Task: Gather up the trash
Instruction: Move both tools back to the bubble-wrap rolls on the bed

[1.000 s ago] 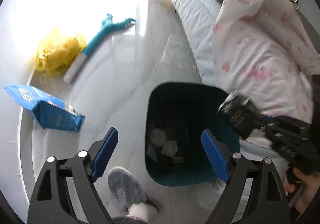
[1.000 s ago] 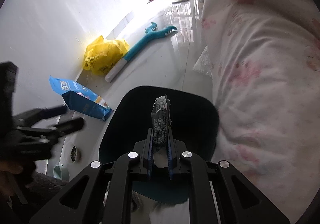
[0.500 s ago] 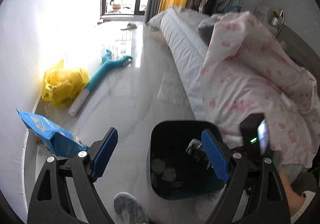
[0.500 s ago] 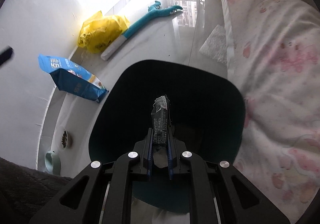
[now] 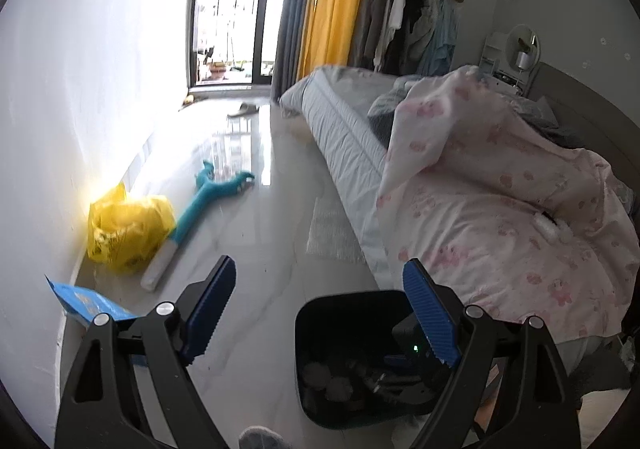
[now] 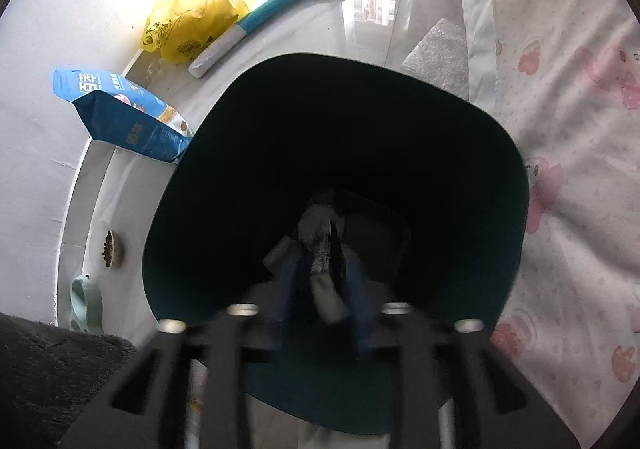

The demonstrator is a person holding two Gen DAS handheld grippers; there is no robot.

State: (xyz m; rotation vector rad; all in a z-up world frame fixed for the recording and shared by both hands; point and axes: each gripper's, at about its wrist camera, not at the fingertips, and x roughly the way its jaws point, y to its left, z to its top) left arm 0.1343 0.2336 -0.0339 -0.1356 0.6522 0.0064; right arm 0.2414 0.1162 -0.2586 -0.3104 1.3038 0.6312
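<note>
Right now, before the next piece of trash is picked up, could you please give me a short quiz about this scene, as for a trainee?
1. True or false: the left gripper has its fingers shut on a wrapper.
2. Where does the right gripper point? A) into the dark teal plastic bin; B) at the pink-patterned quilt; C) at the pale green bowl.
3. What colour is the crumpled plastic bag beside the teal long-handled tool?

Key: 1 false, they are open and empty; 2 A; 3 yellow.
</note>
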